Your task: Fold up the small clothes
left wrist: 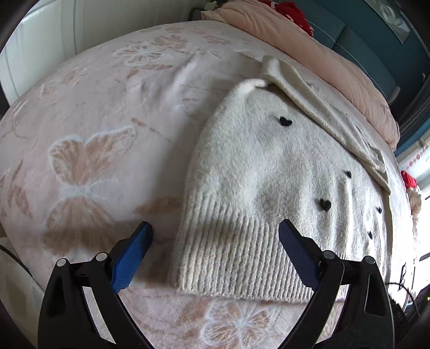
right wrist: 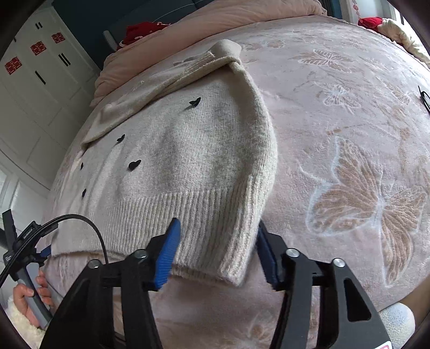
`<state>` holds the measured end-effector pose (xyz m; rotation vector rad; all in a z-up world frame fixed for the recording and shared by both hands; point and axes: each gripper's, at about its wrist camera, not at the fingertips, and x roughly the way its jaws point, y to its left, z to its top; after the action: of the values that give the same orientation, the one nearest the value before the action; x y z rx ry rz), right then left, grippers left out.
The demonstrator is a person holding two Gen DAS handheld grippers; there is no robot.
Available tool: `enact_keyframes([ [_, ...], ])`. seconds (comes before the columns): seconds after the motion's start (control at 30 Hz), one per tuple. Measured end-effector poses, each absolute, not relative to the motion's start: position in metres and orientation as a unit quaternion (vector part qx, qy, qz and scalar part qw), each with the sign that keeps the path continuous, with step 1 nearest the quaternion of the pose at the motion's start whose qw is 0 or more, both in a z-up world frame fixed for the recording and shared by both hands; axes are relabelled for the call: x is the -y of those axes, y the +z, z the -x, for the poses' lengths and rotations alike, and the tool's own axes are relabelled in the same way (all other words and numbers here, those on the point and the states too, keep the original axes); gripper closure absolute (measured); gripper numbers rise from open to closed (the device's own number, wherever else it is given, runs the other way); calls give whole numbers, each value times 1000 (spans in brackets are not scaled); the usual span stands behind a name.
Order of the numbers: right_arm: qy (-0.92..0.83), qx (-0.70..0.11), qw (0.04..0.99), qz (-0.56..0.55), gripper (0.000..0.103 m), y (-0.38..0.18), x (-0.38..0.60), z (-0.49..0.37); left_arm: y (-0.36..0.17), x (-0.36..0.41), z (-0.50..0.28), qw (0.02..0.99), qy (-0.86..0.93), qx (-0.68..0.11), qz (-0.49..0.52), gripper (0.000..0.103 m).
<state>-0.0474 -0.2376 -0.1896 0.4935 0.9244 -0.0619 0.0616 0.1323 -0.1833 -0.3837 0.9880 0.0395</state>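
Observation:
A cream knit sweater (left wrist: 268,174) with small black hearts lies flat on the pink butterfly blanket (left wrist: 88,150), its ribbed hem toward me and a sleeve folded across the far side. My left gripper (left wrist: 215,228) is open, its jaws straddling the hem's left corner from above. In the right wrist view the sweater (right wrist: 188,161) fills the middle. My right gripper (right wrist: 217,228) is open with the hem's right corner between its blue fingers (right wrist: 168,255), not clamped.
A folded pink quilt (left wrist: 322,53) and red fabric (left wrist: 293,13) lie at the bed's far side. White cupboards (right wrist: 35,80) stand beyond the bed. The other handle, hand and cable (right wrist: 32,257) show at lower left in the right wrist view.

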Motion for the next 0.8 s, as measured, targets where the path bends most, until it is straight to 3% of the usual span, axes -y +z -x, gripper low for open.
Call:
enact_keyframes([
  [0.23, -22, -444, 863, -240, 59, -194, 237, 46, -189, -143, -71, 862, 32, -478, 165, 9],
  [0.27, -22, -443, 863, -242, 62, -194, 236, 45, -190, -138, -72, 864, 30, -479, 149, 8],
  [0.3, -21, -443, 863, -243, 75, -194, 236, 45, -191, -134, -73, 865, 32, -483, 134, 9],
  [0.33, -17, -442, 862, -248, 90, -194, 237, 44, -190, -129, -73, 864, 28, -488, 121, 18],
  [0.37, -13, -440, 861, -254, 91, -193, 238, 45, -188, -126, -73, 864, 14, -489, 116, 28],
  [0.4, -12, -437, 863, -254, 93, -191, 238, 46, -186, -123, -72, 864, -4, -489, 117, 55],
  [0.43, -14, -433, 866, -250, 95, -187, 238, 48, -185, -121, -73, 855, -39, -499, 132, 74],
  [0.5, -11, -420, 874, -245, 95, -176, 239, 53, -179, -122, -71, 849, -61, -503, 151, 88],
  [0.8, 8, -378, 906, -193, 97, -114, 234, 96, -119, -141, -22, 859, -121, -457, 197, 98],
])
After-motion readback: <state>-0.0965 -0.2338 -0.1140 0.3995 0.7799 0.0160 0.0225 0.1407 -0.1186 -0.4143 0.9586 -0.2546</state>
